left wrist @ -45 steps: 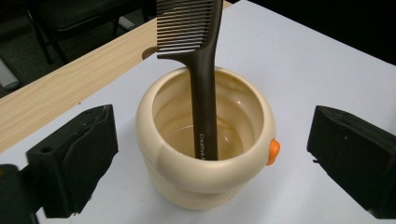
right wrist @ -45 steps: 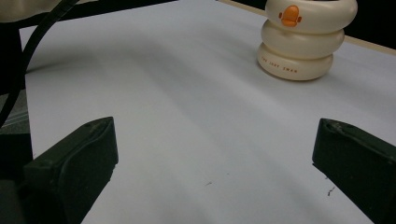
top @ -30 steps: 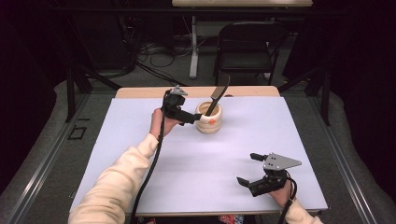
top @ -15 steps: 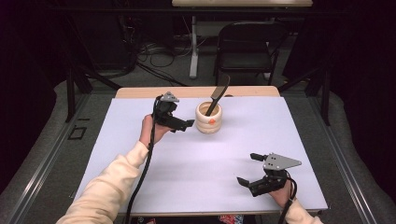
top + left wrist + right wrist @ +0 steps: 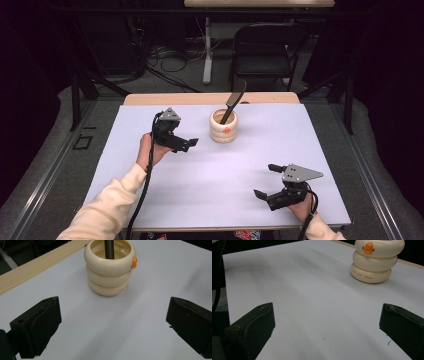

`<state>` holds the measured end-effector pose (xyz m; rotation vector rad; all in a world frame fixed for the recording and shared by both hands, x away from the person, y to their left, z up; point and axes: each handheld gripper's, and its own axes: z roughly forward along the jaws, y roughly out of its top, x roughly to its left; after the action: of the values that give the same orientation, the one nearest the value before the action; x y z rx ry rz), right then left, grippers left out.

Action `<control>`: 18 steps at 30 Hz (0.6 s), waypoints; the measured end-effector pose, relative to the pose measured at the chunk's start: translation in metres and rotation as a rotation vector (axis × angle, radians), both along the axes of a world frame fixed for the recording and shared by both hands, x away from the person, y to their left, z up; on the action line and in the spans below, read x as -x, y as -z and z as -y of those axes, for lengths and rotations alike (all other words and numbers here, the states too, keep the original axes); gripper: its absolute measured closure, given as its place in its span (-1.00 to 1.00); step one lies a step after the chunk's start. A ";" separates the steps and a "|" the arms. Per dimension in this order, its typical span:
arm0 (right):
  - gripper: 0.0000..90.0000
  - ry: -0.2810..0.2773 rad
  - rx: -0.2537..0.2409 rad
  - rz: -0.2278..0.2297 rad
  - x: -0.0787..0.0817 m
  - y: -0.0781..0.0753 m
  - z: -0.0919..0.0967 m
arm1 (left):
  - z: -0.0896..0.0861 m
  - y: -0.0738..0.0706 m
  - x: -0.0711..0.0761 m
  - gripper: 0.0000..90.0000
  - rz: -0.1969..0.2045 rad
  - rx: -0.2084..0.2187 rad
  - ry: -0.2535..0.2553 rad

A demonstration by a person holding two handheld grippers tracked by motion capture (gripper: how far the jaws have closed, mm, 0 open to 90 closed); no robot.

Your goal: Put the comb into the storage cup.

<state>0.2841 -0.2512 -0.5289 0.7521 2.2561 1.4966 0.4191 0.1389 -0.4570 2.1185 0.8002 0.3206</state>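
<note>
Jaws of the left gripper (image 5: 186, 145) stand wide apart with nothing between them, only bare white tabletop (image 5: 150, 290) showing in the gap. Ahead of those jaws, beyond their tips and roughly centred between them in the left gripper view, stands a cream-coloured holder shaped like three stacked rings (image 5: 110, 267), with a small orange duck-bill knob (image 5: 134, 262) on its top ring. A dark, flat-bladed utensil (image 5: 232, 102) stands in the holder, its handle end down inside and its blade leaning up and away past the rim. The holder sits near the table's far edge, where a strip of pale wood (image 5: 37, 265) borders the white surface.

Jaws of the right gripper (image 5: 266, 181) are likewise spread wide and hold nothing. From them the holder (image 5: 377, 260) lies well ahead and off toward the right-hand jaw, its orange knob facing this gripper; small printed lettering runs along its bottom ring. The right gripper is low over the near part of the table, well apart from the holder.
</note>
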 end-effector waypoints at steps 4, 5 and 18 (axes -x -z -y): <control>-1.00 0.001 0.002 -0.004 0.000 0.000 0.000 | -0.008 0.003 0.008 -1.00 -0.001 -0.009 -0.006; -1.00 0.000 0.003 -0.004 0.000 0.000 0.000 | -0.010 0.004 0.009 -1.00 -0.002 -0.007 -0.010; -1.00 0.004 0.003 -0.004 0.000 0.000 0.000 | -0.024 0.020 0.033 -1.00 -0.007 0.018 -0.036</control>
<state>0.2844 -0.2512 -0.5291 0.7591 2.2573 1.4912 0.3856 0.1625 -0.4774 2.0917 0.8432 0.3240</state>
